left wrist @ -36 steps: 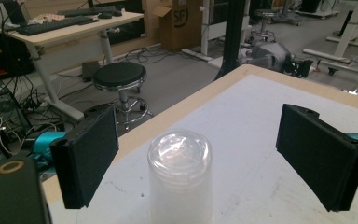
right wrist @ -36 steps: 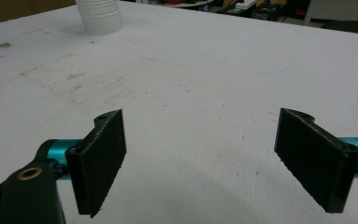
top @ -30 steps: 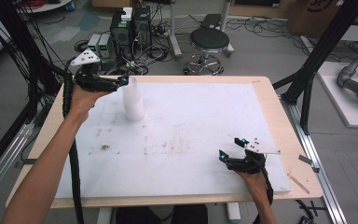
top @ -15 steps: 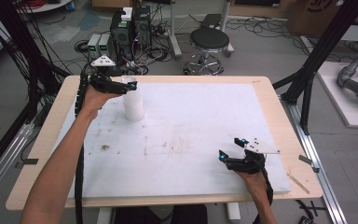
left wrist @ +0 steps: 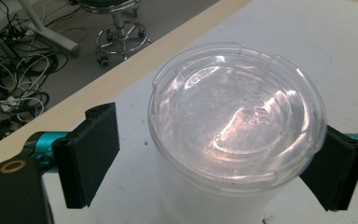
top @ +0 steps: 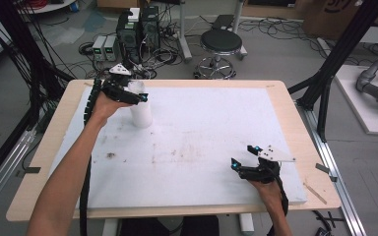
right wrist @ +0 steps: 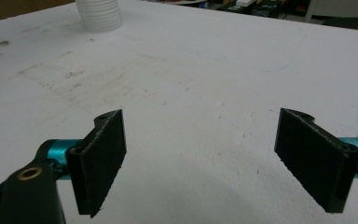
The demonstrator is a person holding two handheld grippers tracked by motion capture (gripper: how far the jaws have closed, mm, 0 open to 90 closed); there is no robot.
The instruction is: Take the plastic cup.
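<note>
So far, the work has only begun. At about ten o'clock on the white foam board (top: 202, 142) stands one see-through plastic tub with a clear round lid (left wrist: 237, 116). The left gripper (top: 137, 96) is up at the top of the tub, and its jaws have just been closing. The lid sits between them, but one pad (left wrist: 91, 156) does not touch it yet, so nothing is grabbed or lifted. At about five o'clock, the right gripper (top: 243, 156) rests with its jaws spread wide, holding nothing. I count one tub, one lid and two grippers.
</note>
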